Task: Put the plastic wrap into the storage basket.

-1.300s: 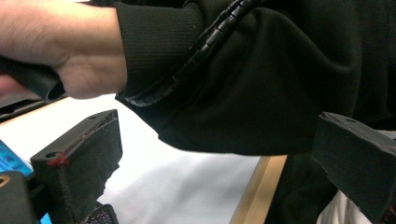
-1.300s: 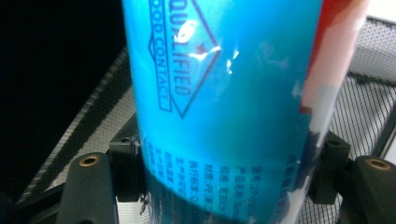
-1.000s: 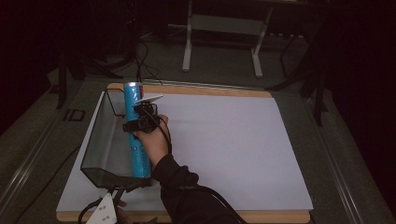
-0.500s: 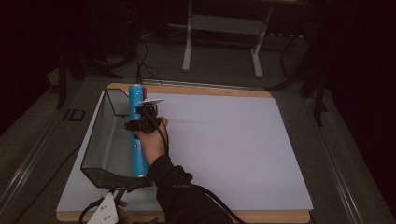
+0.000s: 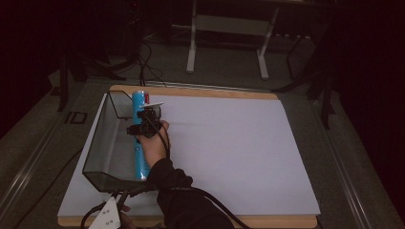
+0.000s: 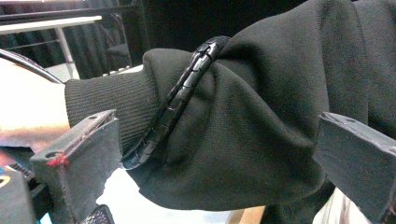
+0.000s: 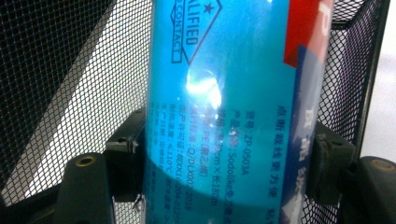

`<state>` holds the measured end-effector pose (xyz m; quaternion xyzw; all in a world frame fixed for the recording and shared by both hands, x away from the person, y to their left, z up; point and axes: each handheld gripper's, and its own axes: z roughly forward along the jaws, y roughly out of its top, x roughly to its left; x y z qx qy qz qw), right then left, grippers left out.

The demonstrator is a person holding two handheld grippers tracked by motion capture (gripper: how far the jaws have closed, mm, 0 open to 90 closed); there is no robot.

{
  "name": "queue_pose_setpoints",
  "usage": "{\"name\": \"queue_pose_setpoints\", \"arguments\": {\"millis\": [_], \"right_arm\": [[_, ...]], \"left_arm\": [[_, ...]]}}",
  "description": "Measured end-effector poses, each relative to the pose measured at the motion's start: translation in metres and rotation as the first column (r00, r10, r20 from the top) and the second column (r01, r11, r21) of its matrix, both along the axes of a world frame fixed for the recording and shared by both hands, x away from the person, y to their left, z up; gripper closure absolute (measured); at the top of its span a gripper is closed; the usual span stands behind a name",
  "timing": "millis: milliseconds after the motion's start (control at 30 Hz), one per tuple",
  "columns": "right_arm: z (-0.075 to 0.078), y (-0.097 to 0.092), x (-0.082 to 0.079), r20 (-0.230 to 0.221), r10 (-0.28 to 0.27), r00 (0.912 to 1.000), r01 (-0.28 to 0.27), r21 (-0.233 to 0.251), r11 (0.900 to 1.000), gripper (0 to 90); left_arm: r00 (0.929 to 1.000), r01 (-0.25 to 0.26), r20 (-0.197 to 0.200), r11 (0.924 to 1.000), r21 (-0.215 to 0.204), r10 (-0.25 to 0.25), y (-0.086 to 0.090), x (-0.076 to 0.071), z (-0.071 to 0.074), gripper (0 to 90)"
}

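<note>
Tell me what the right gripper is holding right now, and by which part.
The right gripper has a long blue tube between its fingers, one on each side of its round body about midway along. The jaws have just been opening, so the hold looks to be loosening inside the mesh basket.

Right gripper (image 5: 143, 125) is sinking lower with the blue roll (image 5: 139, 143) into the mesh basket (image 5: 102, 143), jaws just easing open around it.

A long blue roll package (image 5: 139, 138) with glossy wrap, black print and a red-and-white label patch lies lengthwise in the black wire-mesh basket (image 5: 100, 143), along its right wall, its far end poking past the rim; up close the mesh (image 7: 56, 70) shows behind the package
</note>
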<state>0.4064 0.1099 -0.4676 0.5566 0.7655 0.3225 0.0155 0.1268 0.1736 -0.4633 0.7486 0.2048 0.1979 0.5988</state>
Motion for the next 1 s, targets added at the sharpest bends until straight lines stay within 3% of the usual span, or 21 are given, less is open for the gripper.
{"name": "queue_pose_setpoints", "arguments": {"millis": [200, 300, 400, 500, 600, 667, 767, 833, 933, 1000], "right_arm": [[0.001, 0.001, 0.0, 0.014, 0.033, 0.9993, -0.033, -0.03, 0.999, 27.3], [0.005, -0.001, -0.002, 0.065, 0.051, 0.9966, -0.049, -0.029, 0.9984, 20.2], [0.007, -0.001, 0.001, 0.042, 0.109, 0.9932, -0.108, -0.025, 0.9938, 13.4], [0.011, -0.005, 0.0, 0.082, 0.119, 0.9895, -0.116, -0.043, 0.9924, 13.2], [0.018, -0.011, -0.001, 0.131, 0.14, 0.9814, -0.136, -0.044, 0.9898, 13.0], [0.025, -0.014, -0.002, 0.172, 0.167, 0.9708, -0.163, -0.042, 0.9858, 13.1], [0.033, -0.02, -0.004, 0.168, 0.252, 0.9529, -0.252, -0.025, 0.9675, 13.5], [0.039, -0.027, -0.005, 0.197, 0.265, 0.944, -0.262, -0.038, 0.9642, 13.8], [0.047, -0.042, -0.005, 0.199, 0.259, 0.945, -0.266, 0.009, 0.9638, 13.5], [0.049, -0.052, -0.005, 0.214, 0.265, 0.9402, -0.274, 0.011, 0.9617, 13.2]], "left_arm": [[1.0, 0.002, 0.0, 1.0, -0.001, -0.002, 0.0, 0.0, 0.0, 2.6], [1.0, 0.001, 0.0, 1.0, 0.0, -0.001, -0.001, 0.0, 0.0, 2.6], [1.0, 0.002, -0.002, 1.0, 0.002, -0.002, -0.001, 0.0, 0.0, 2.6], [1.0, 0.003, -0.001, 1.0, 0.002, -0.003, -0.001, 0.0, 0.0, 2.6], [1.0, 0.004, -0.003, 1.0, 0.006, -0.004, -0.001, 0.0, 0.0, 2.6], [1.0, 0.005, -0.002, 1.0, 0.006, -0.005, -0.001, 0.0, 0.0, 2.6], [1.0, 0.006, -0.002, 1.0, 0.004, -0.006, -0.001, 0.001, 0.0, 2.6], [1.0, 0.008, -0.004, 1.0, 0.005, -0.008, -0.001, 0.001, 0.0, 2.6], [0.9999, 0.008, -0.007, 0.9999, 0.01, -0.008, -0.002, 0.001, 0.0, 2.6], [0.9999, 0.007, -0.008, 0.9999, 0.01, -0.007, -0.003, 0.001, -0.001, 2.6]]}}
